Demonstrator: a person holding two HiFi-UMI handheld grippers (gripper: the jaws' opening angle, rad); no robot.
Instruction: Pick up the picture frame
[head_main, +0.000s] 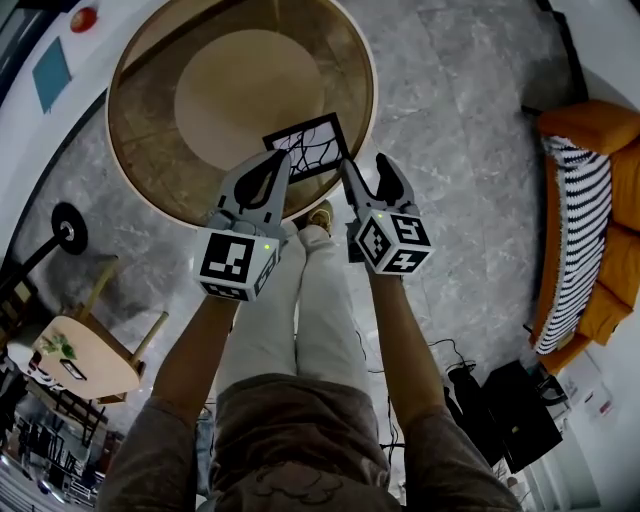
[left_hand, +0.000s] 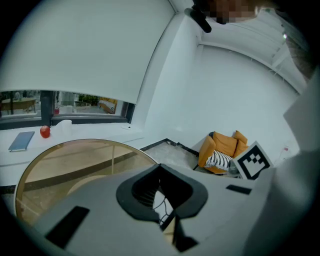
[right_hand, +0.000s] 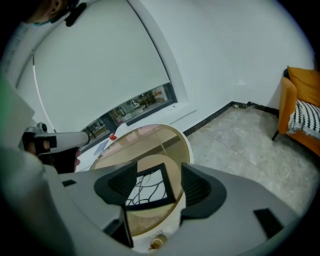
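Observation:
The picture frame (head_main: 312, 143), black-edged with a white, dark-lined picture, lies flat near the front edge of the round glass table (head_main: 140, 180). My right gripper (head_main: 364, 162) hovers just right of the frame with its jaws wide apart and nothing between them. In the right gripper view the frame (right_hand: 150, 189) shows beyond the open right gripper (right_hand: 157, 187). My left gripper (head_main: 280, 158) hangs over the frame's left corner, its fingers together. In the left gripper view only a sliver of the frame (left_hand: 161, 202) shows through the narrow slit of the left gripper (left_hand: 160, 192).
An orange armchair with a striped cushion (head_main: 590, 220) stands at the right on the marble floor. A small wooden stool table (head_main: 80, 355) is at lower left, a black bag (head_main: 515, 410) at lower right. A red object (head_main: 84, 18) and blue book (head_main: 50, 72) lie on the window ledge.

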